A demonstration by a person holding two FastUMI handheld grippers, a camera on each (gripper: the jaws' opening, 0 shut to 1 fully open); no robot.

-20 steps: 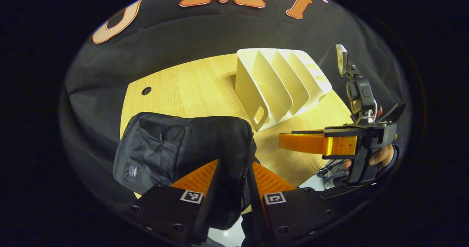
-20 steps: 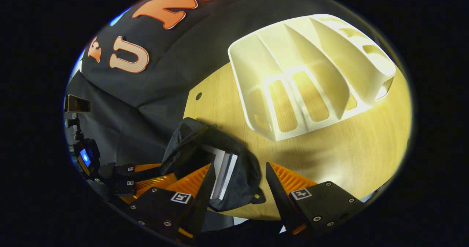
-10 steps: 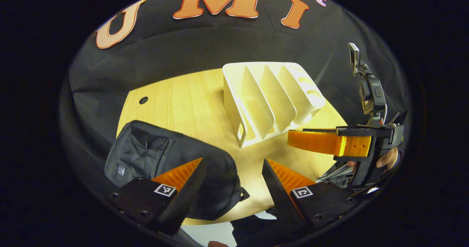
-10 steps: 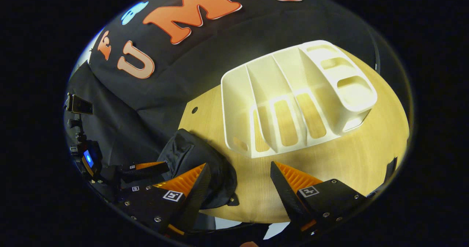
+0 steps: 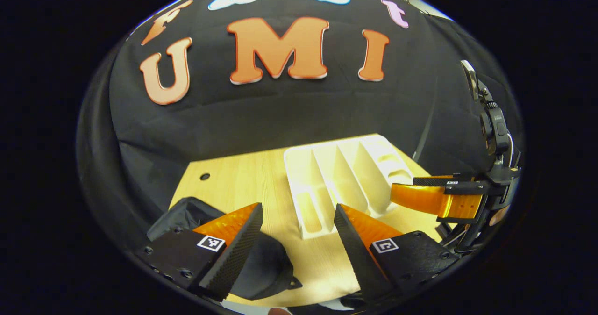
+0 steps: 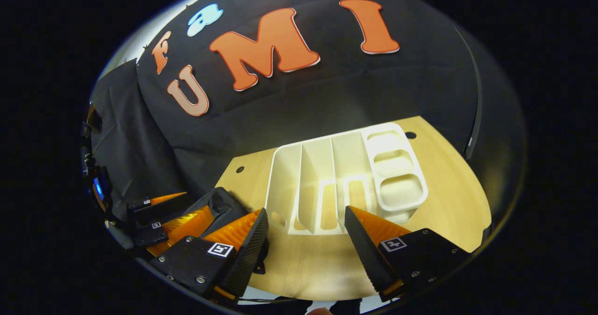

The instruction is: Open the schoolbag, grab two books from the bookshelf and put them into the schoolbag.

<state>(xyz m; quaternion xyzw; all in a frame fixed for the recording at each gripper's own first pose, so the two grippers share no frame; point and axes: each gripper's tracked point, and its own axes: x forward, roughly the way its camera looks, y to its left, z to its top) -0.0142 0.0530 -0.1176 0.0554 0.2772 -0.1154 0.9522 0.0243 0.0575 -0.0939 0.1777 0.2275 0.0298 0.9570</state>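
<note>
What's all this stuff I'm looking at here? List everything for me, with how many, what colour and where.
Table: one, light wood, under everything, with small round holes near its far edge.
Bookshelf: one, white, slotted, mid-table; its slots look empty.
Schoolbag: one, black, at the table's near left edge, partly behind the left gripper's fingers.
Booth wall: one, black cloth, behind the table.
Left gripper: one, open, holding nothing, above the near table edge between schoolbag and bookshelf.
Right gripper: one, open, holding nothing, in front of the bookshelf; in the left gripper view it is at the right, side-on.
</note>
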